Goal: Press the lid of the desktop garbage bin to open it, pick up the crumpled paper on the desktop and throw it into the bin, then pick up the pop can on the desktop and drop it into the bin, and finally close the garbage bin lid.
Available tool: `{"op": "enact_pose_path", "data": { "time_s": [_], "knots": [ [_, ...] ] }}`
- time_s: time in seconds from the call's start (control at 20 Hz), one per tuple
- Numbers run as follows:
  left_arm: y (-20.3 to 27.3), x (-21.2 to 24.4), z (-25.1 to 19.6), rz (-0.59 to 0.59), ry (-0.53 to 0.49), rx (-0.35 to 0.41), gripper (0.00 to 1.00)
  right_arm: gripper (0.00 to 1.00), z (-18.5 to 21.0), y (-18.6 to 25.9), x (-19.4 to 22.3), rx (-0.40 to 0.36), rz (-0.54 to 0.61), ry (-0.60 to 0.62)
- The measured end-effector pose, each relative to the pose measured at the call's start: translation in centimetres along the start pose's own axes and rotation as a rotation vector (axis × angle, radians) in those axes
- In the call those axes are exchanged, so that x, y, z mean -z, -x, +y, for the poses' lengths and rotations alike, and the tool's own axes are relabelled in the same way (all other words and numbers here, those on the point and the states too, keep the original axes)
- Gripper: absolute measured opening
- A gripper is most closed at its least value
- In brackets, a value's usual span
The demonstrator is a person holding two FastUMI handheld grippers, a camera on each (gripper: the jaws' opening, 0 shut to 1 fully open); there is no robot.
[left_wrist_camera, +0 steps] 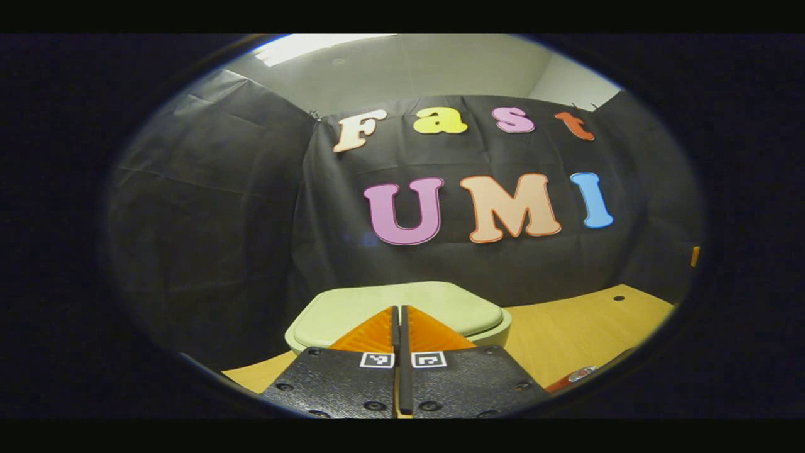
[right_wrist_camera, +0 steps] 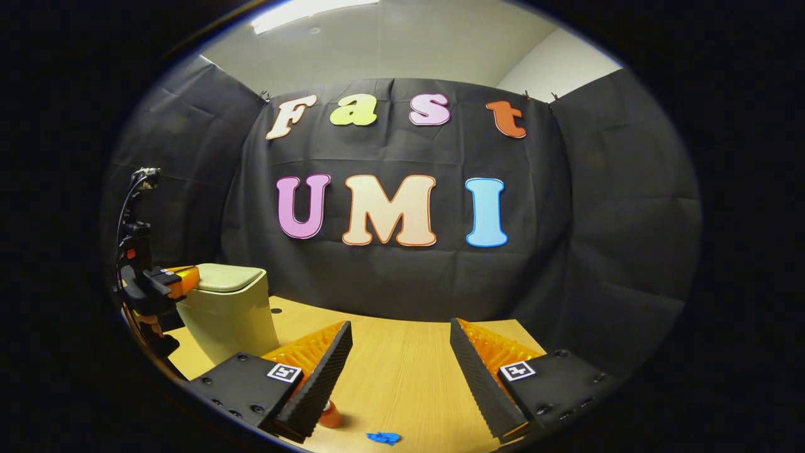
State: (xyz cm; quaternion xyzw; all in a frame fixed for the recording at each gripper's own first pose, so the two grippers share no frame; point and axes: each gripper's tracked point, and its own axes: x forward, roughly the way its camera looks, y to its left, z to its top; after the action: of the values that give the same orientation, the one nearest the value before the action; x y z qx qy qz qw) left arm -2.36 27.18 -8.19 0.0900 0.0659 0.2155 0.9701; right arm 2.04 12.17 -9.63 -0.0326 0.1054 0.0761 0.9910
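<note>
Left gripper (left_wrist_camera: 399,314), fingers pressed together with nothing between them, sits over the near edge of the bin (left_wrist_camera: 402,314), whose lid (left_wrist_camera: 440,305) is down. From the right gripper view it hangs at the bin's (right_wrist_camera: 229,314) left side. Right gripper (right_wrist_camera: 399,358) is wide apart and holds nothing, above the table (right_wrist_camera: 402,377). One can (left_wrist_camera: 575,375) lies low on the table; its label is too small to read. One blue scrap (right_wrist_camera: 383,437) lies near.
</note>
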Motion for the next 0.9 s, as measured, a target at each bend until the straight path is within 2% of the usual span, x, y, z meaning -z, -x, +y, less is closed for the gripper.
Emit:
{"op": "enact_pose_path", "data": {
  "time_s": [0.15, 0.4, 0.75, 0.85, 0.9],
  "knots": [
    [0.9, -3.3, -0.6, -0.07, -0.001, -0.043, 0.0, 0.98, -1.3, -0.4, -0.5, -0.028, -0.009, -0.012],
    [2.7, -7.1, -4.0, -0.134, -0.007, -0.015, 0.0, 1.0, -2.2, -1.4, 0.6, -0.101, 0.006, -0.011],
    [6.0, -8.4, -6.9, -0.142, 0.029, -0.02, 0.02, 0.98, -2.4, -3.0, 3.0, -0.203, 0.047, 0.018],
    [6.7, -8.1, -8.5, -0.126, 0.031, 0.017, 0.14, 0.98, -2.1, -3.4, 4.2, -0.233, 0.069, 0.027],
    [7.0, -7.7, -9.0, -0.109, 0.026, 0.028, 0.35, 0.98, -2.0, -3.5, 5.0, -0.246, 0.08, 0.032]
  ]
}}
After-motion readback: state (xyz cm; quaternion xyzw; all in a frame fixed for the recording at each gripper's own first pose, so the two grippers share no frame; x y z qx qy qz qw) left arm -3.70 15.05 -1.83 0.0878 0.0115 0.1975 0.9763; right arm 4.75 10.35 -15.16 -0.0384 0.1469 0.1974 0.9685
